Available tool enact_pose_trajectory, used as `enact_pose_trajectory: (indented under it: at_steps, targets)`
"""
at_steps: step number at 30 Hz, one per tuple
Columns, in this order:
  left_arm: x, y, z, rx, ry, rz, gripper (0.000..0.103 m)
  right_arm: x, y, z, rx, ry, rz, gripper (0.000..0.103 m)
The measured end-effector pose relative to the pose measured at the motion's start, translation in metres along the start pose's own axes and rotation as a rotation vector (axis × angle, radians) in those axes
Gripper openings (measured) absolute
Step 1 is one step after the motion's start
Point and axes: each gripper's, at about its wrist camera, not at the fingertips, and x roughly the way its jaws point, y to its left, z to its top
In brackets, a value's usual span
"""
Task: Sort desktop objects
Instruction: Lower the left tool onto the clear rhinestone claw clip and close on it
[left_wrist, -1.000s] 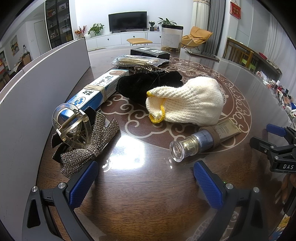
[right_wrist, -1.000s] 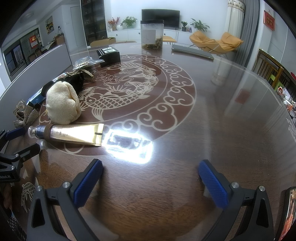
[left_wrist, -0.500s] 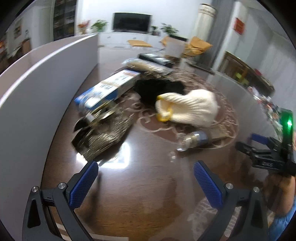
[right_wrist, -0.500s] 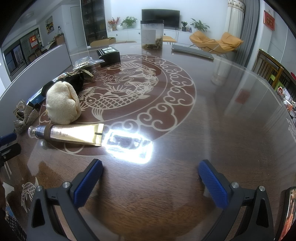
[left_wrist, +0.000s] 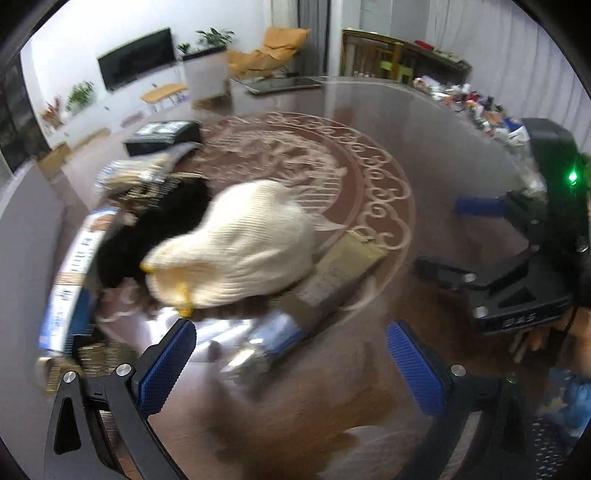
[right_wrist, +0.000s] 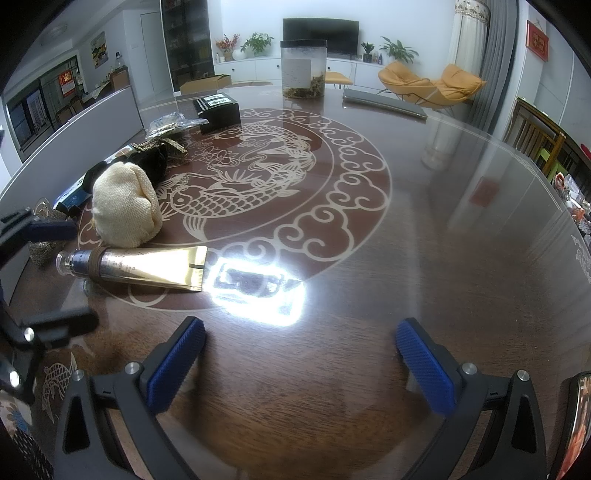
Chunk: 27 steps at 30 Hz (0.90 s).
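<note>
A gold tube (left_wrist: 332, 269) with a clear cap lies on the dark patterned table (left_wrist: 369, 413). My left gripper (left_wrist: 291, 365) is open, and the tube's cap end lies just ahead in the gap between its blue pads; this view is blurred. A white knitted glove (left_wrist: 236, 243) rests behind the tube, against a black pouch (left_wrist: 155, 229). In the right wrist view the tube (right_wrist: 147, 264) and glove (right_wrist: 125, 206) sit at the left, where the left gripper (right_wrist: 55, 277) comes in from the edge. My right gripper (right_wrist: 301, 363) is open over bare table, holding nothing.
A blue-and-white box (left_wrist: 70, 280) lies by the white wall on the left, with a glittery hair clip (right_wrist: 40, 251) near it. Farther back are a black box (right_wrist: 218, 109), a plastic bag (right_wrist: 166, 123) and a tall jar (right_wrist: 303, 68). A lamp glare (right_wrist: 258, 291) marks the table.
My left gripper has swung right and moved in on the tube's cap end, blurring its view. The right gripper and the objects have stayed put.
</note>
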Motion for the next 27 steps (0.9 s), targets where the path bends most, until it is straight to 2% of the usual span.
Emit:
enact_pose_trajectory:
  at_steps: [2, 3, 6, 8, 11, 14, 15, 18, 20, 23, 27]
  targets:
    - [0.002, -0.005, 0.001, -0.006, 0.009, -0.091, 0.103, 0.000, 0.000, 0.000, 0.000, 0.000, 0.000, 0.103]
    - [0.002, -0.010, -0.003, -0.005, 0.017, -0.165, 0.103, 0.000, 0.000, 0.000, 0.000, 0.000, 0.000, 0.103]
    - [-0.004, -0.013, -0.016, -0.010, 0.031, -0.277, 0.103, 0.000, -0.002, -0.001, 0.007, -0.002, 0.008, 0.103]
    - [-0.012, -0.007, -0.023, -0.038, 0.023, -0.287, 0.103, 0.000, 0.000, -0.001, 0.003, 0.000, 0.002, 0.103]
    - [-0.029, 0.011, -0.034, -0.095, -0.016, -0.186, 0.103, -0.001, 0.002, -0.001, 0.003, 0.000, 0.002, 0.103]
    - [-0.051, 0.031, -0.044, -0.130, -0.061, -0.028, 0.103, -0.001, 0.002, -0.001, 0.003, 0.000, 0.003, 0.103]
    - [-0.059, 0.038, -0.045, -0.129, -0.080, 0.052, 0.103, -0.001, 0.002, -0.001, 0.003, 0.000, 0.003, 0.103]
    - [-0.071, 0.053, -0.042, -0.151, -0.116, 0.195, 0.103, -0.001, 0.002, -0.001, 0.003, 0.000, 0.003, 0.103]
    - [-0.072, 0.065, -0.044, -0.182, -0.118, 0.263, 0.103, -0.001, 0.003, 0.000, 0.003, 0.000, 0.003, 0.103]
    - [-0.063, 0.081, -0.046, -0.200, -0.095, 0.283, 0.103, -0.001, 0.002, 0.000, 0.003, 0.000, 0.003, 0.103]
    - [-0.040, 0.082, -0.044, -0.181, -0.059, 0.329, 0.103, -0.001, 0.002, 0.000, 0.002, 0.000, 0.003, 0.103]
